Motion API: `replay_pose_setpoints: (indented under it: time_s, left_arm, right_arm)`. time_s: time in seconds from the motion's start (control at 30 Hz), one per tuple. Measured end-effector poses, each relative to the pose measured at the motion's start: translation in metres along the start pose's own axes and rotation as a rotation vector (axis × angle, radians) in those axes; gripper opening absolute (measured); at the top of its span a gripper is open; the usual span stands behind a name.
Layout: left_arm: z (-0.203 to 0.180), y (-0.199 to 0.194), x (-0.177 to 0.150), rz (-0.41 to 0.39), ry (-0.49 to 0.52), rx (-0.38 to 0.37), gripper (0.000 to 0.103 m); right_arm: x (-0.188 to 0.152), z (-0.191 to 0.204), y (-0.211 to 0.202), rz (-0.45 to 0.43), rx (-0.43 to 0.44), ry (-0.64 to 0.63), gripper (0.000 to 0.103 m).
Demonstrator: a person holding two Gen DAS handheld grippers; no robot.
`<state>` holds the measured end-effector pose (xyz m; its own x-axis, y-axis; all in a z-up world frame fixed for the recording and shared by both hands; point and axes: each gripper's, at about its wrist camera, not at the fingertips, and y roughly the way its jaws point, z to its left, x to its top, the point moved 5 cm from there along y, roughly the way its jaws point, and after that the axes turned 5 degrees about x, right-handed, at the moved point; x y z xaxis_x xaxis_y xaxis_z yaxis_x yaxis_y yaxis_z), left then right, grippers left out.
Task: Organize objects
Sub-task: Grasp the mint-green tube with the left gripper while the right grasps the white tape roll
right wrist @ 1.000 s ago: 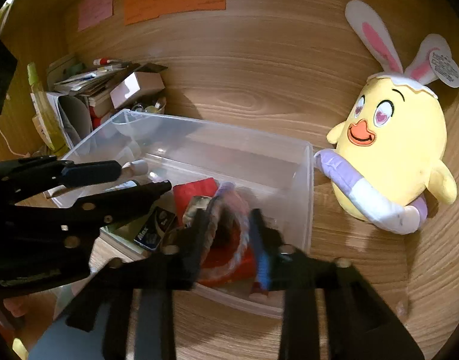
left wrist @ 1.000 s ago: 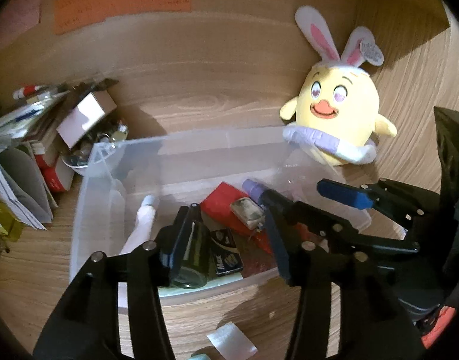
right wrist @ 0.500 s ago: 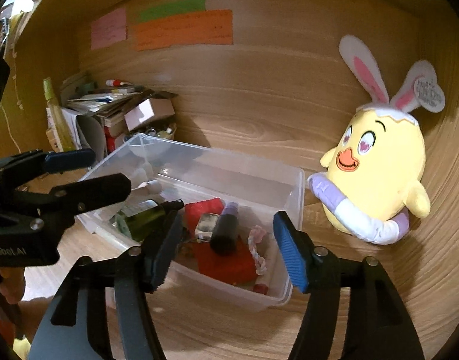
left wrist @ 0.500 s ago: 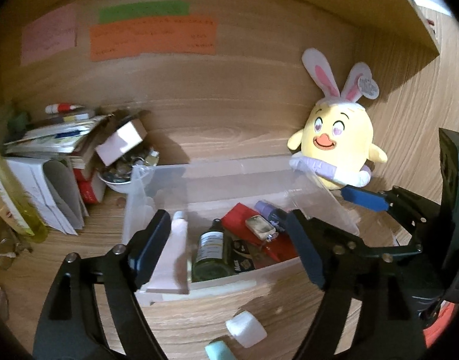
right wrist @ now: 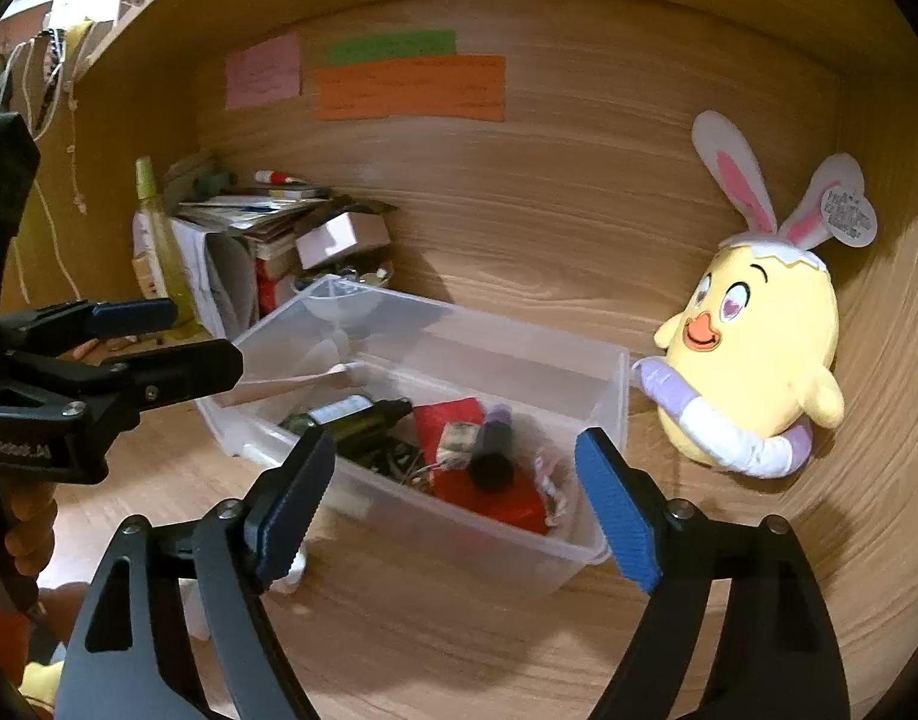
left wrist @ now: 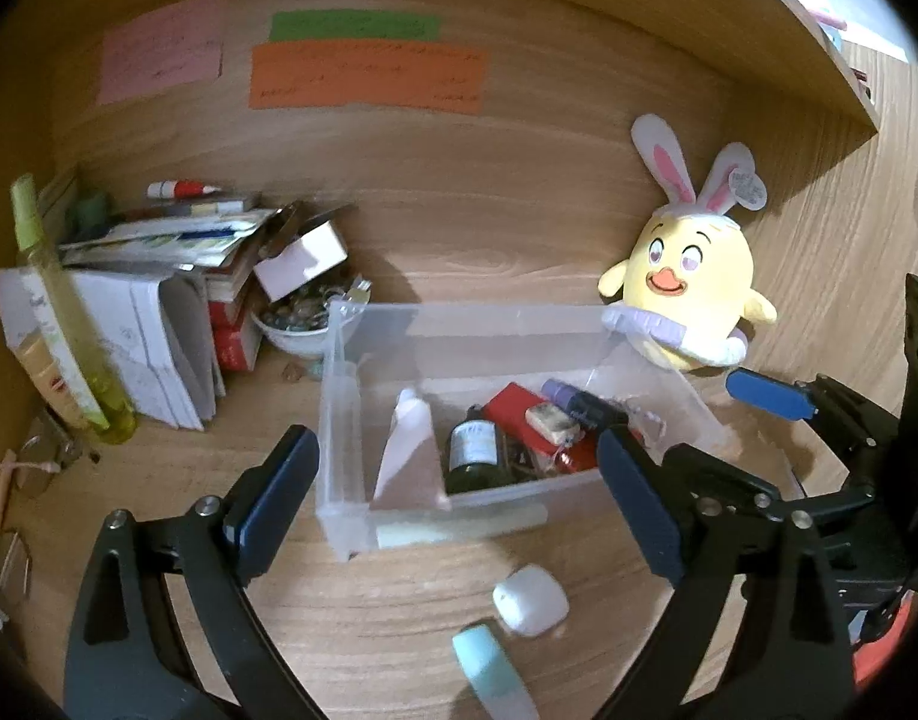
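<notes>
A clear plastic bin stands on the wooden desk. It holds a white tube, a dark green bottle, a red box, a purple-capped black bottle and a small rope toy. My left gripper is open and empty, above the desk in front of the bin. My right gripper is open and empty, in front of the bin's near right corner. A white earbud case and a mint roll lie on the desk near the left gripper.
A yellow bunny-eared chick plush leans against the back wall right of the bin. A pile of books, papers and a small box stands left, with a yellow-green bottle and a bowl of trinkets.
Both grippers opened, let go of the dark green bottle and the purple-capped bottle into the bin, and drew back and up from it.
</notes>
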<state>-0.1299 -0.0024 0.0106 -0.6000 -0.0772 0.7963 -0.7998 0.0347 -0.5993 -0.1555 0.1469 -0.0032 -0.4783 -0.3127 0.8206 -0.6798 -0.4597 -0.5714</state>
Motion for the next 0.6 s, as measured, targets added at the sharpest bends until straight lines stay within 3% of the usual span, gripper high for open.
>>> replay_pose_setpoints:
  time_s: [0.33,0.6]
  left_arm:
    - [0.019,-0.001,-0.029,0.055,-0.010,0.023,0.095]
    - [0.041,0.011,-0.063,0.145,-0.033,0.066,0.095]
  right_arm:
    - [-0.016,0.021,0.003,0.032,0.038,-0.011,0.080]
    - [-0.032,0.039,0.019,0.101,0.094,-0.016,0.080]
